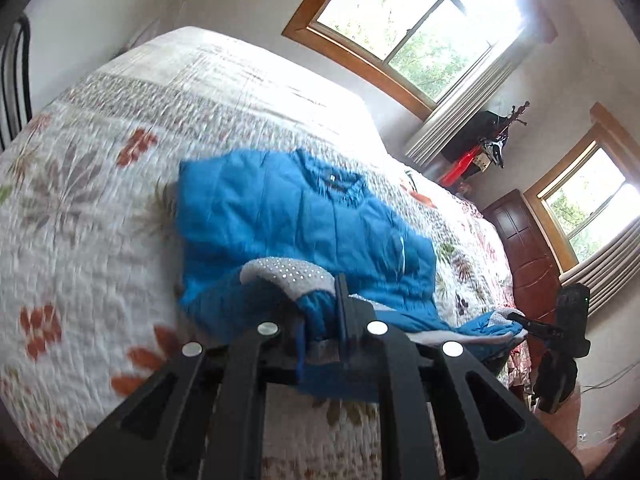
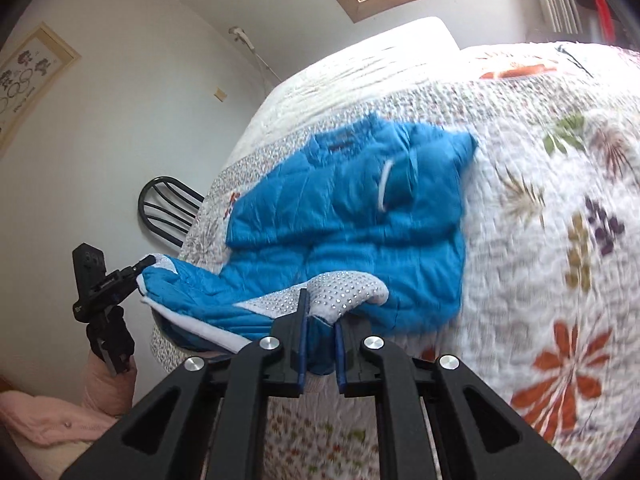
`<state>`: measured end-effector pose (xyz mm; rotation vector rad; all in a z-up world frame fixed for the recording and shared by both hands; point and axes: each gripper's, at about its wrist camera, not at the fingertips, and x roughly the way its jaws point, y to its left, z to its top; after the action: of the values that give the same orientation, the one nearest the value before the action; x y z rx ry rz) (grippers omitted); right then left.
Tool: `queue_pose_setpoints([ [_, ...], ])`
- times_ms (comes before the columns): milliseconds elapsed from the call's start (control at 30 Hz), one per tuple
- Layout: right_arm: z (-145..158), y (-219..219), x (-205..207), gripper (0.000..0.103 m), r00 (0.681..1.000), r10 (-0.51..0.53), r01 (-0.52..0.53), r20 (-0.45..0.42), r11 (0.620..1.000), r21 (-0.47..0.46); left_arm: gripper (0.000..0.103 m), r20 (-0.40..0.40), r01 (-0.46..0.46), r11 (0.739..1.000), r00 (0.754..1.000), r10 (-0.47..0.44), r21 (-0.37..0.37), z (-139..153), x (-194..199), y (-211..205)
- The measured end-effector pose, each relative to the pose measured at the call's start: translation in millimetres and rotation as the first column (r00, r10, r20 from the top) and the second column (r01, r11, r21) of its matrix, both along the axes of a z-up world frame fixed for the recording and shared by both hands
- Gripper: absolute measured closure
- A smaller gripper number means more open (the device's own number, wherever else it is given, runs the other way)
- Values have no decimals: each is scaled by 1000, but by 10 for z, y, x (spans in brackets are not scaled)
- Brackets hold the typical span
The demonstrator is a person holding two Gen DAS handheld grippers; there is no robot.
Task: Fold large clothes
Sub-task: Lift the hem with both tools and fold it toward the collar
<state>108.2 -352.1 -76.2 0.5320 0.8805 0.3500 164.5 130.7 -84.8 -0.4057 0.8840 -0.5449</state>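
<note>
- The bed (image 1: pixel 100 208), under a floral quilt, serves as the flat work surface; everything below is placed relative to it.
- The jacket (image 1: pixel 288 224), blue and quilted, lies spread across the middle of the bed with its collar toward the bed's far side, near the window (image 1: pixel 404 28). Its body rests flat so that a fold can be laid over it. Its near hem is lifted off the bed's near edge, which I judge to be the start of folding the bottom up over the body.
- The hem's white studded lining (image 2: pixel 344 292) shows because the lifted edge curls over.
- The left gripper (image 1: pixel 320 328), at the bed's near edge, has its jaws closed narrow on the hem, with blue cloth bunched between them.
- The right gripper (image 2: pixel 320 344), also at the bed's near edge but farther along the hem, likewise pinches blue cloth between narrow jaws.
- Holding two separated points probably keeps the hem taut and level, so the fold lands straight.
- Both views are motion-blurred, so fine detail is unclear.
</note>
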Motion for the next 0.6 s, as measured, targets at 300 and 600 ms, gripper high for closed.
queue_pose_setpoints([
  [300,51,-340,1316,93,998,-16,18,-65,999,31,92,-75,-37,998,997,33,-49,-46,1362,-282],
  [600,-459,-659,2460,93,978,-59,70,-198,996,50,92,-177,-88,994,979,98,63,-634,2615,-675],
])
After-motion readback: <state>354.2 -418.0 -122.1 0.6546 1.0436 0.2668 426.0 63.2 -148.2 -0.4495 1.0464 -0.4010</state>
